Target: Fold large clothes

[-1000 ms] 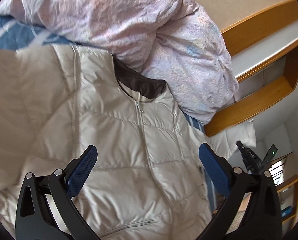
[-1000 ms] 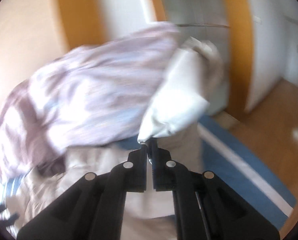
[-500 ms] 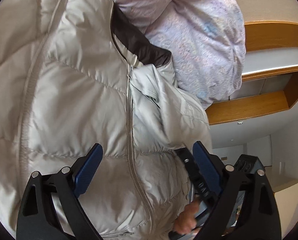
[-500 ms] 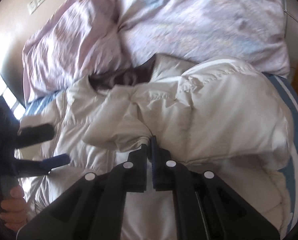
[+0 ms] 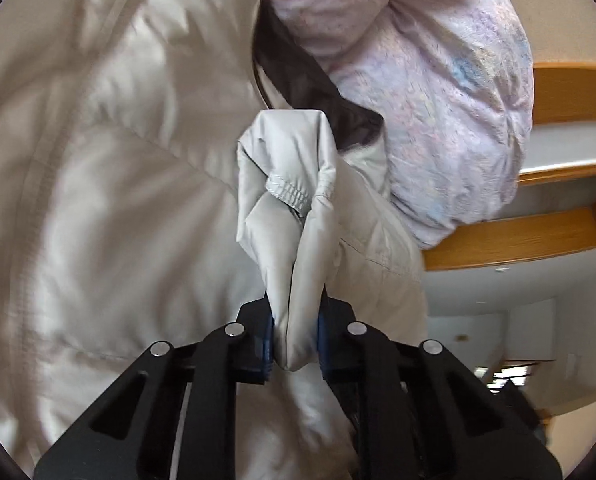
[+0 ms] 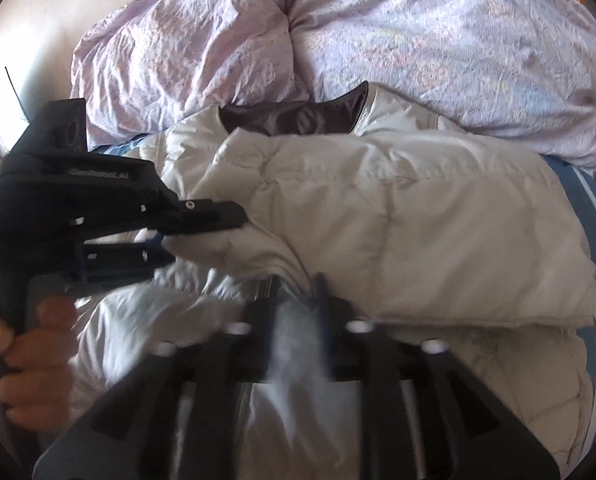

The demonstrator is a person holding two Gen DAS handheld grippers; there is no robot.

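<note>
Left wrist view: the left gripper [image 5: 295,338] has just closed, and its jaws now pinch the gathered cuff [image 5: 294,190] of a sleeve of the pale down jacket [image 5: 110,184]. The sleeve end rises from between the blue pads [image 5: 267,344] and bunches ahead of the jaws. The jacket body spreads to the left of the jaws and beyond them, its dark collar lining [image 5: 298,80] further ahead. A lilac patterned duvet [image 5: 450,112] lies ahead and to the right of the jaws, against the collar. A wooden shelf unit [image 5: 538,232] stands to the right.

Right wrist view: the right gripper [image 6: 296,320] is blurred; its jaws have just been opening and stand partly spread with jacket fabric between them. Whether the pads touch that fabric cannot be told. The jacket [image 6: 398,220] lies on the bed directly ahead of the jaws, a sleeve folded across its front. The collar lining [image 6: 294,118] and the duvet [image 6: 378,28] lie beyond. To the left of the jaws, a hand [image 6: 26,348] holds the left gripper [image 6: 170,236], clamped on the sleeve end. A blue striped sheet [image 6: 586,200] shows at the right.
</note>
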